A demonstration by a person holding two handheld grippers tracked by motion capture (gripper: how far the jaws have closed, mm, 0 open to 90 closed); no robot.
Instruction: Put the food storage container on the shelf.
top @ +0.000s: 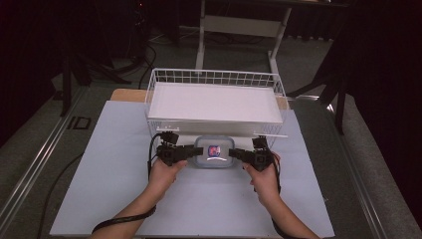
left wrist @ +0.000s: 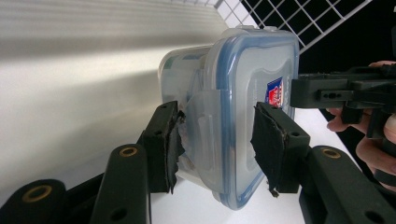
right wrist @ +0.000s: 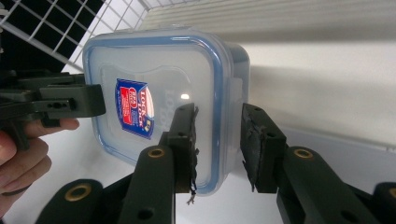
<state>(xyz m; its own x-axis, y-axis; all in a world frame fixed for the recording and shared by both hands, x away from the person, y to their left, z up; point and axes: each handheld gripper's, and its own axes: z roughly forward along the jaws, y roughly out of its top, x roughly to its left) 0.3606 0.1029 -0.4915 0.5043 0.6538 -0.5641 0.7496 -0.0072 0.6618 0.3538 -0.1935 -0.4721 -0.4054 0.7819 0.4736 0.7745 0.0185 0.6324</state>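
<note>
A: We note a clear plastic food container with a blue-sealed snap lid on the pale table, just in front of the white wire basket. A red and blue label sits on its lid.

B: Agreed. We see the left gripper at its left side and the right gripper at its right, each in one of the person's hands.

A: In the left gripper view we log the left gripper's jaws set narrow, one pad under the body, the other over the lid, straddling the side latch flap. The lower pad looks to touch; contact at the upper one we cannot tell.

B: In the right gripper view the right gripper spans the lid rim the same way, jaws narrow, near pad on the lid top. Full clamping we cannot confirm.

A: The basket holds a flat white tray.
</note>
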